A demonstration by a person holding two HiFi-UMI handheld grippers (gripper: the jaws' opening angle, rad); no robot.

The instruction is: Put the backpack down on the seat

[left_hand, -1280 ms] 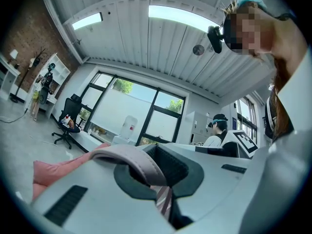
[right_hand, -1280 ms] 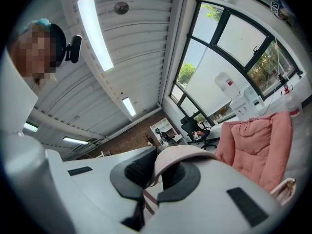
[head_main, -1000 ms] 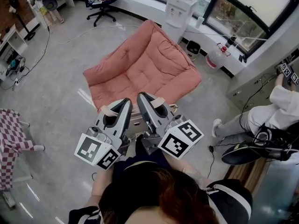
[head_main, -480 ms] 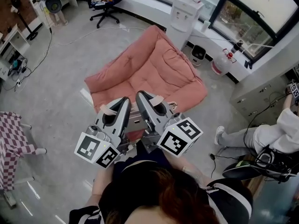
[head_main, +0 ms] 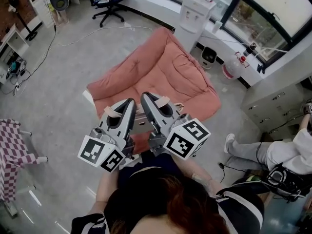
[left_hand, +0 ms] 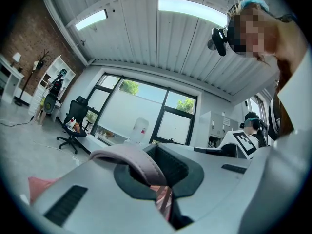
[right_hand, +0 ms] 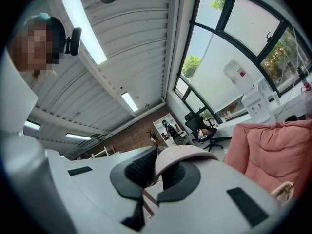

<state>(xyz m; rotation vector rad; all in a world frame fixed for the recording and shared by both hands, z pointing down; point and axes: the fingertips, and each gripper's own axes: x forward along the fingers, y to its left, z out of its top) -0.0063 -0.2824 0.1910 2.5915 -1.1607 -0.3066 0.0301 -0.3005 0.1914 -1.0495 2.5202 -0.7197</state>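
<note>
Seat (head_main: 165, 77) closer, strap (left_hand: 134, 161) in hand-held gripper (left_hand: 158, 174)

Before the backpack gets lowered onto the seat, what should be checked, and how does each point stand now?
1. Left gripper shut on a strap: ok.
2. Right gripper shut on the other strap: ok.
3. Seat bare: ok.
4. Backpack above the seat: cannot tell; its body is hidden under the grippers.
5. Seated person apart from the seat: ok.
</note>
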